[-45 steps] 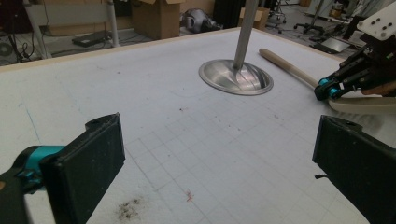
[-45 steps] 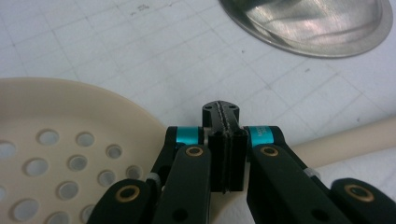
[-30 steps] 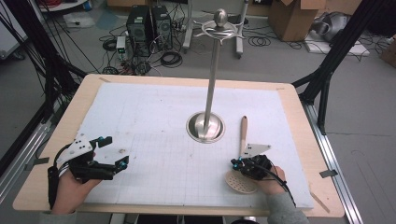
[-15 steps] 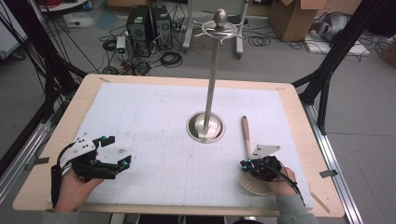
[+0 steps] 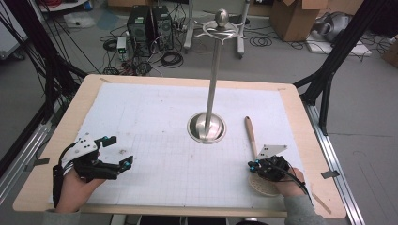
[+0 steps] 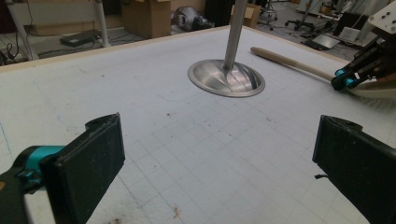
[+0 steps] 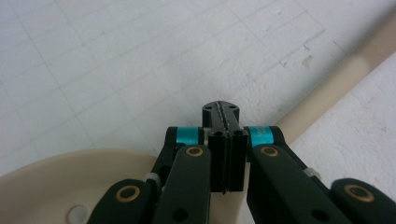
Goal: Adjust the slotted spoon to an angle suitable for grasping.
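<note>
Claws first: the left claw rests at the near left of the counter, jaws spread wide and holding nothing. At centre stands a steel hook stand on its round base. To its right lies the spatula, a pale slotted turner with its handle pointing far and its head near, under the right claw, whose jaws are pressed together just over the handle's neck, gripping nothing. It looks light, rigid and smooth, so likely slippery; the narrow handle above the head seems the best hold.
</note>
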The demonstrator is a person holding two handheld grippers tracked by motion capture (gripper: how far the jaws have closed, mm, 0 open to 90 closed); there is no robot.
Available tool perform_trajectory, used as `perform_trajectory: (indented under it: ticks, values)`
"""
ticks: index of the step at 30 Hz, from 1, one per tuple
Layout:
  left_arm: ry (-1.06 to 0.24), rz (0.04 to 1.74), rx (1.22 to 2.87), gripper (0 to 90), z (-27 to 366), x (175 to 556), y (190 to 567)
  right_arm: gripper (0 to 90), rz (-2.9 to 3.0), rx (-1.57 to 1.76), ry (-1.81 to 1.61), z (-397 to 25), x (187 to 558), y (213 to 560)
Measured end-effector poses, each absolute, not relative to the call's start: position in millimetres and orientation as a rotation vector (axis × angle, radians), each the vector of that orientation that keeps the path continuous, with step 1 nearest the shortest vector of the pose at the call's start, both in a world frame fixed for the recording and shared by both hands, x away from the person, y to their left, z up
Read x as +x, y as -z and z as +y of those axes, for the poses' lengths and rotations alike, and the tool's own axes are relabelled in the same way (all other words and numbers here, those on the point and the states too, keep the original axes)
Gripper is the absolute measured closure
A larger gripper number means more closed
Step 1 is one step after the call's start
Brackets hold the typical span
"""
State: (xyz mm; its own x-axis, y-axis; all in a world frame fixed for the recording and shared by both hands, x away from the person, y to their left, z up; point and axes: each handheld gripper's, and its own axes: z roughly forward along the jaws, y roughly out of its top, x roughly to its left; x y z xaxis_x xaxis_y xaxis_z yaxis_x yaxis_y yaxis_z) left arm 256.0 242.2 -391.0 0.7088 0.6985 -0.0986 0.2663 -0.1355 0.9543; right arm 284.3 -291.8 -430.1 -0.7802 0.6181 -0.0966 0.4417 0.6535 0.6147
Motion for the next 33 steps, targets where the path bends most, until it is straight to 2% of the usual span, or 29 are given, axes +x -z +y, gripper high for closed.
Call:
perform_trajectory:
  ticks: [12, 21, 33]
  values:
    - [-0.445, 0.776, 1.713, 2.7, 241, 257, 391, 90.0, 2.472, 0.883, -0.881, -305, 290, 417]
    - [-0.446, 0.777, 1.713, 2.7, 243, 256, 391, 90.0, 2.403, 1.007, -0.877, -321, 305, 425]
    - [-0.455, 0.795, 1.700, 2.7, 249, 253, 391, 90.0, 2.418, 0.992, -0.898, -315, 319, 433]
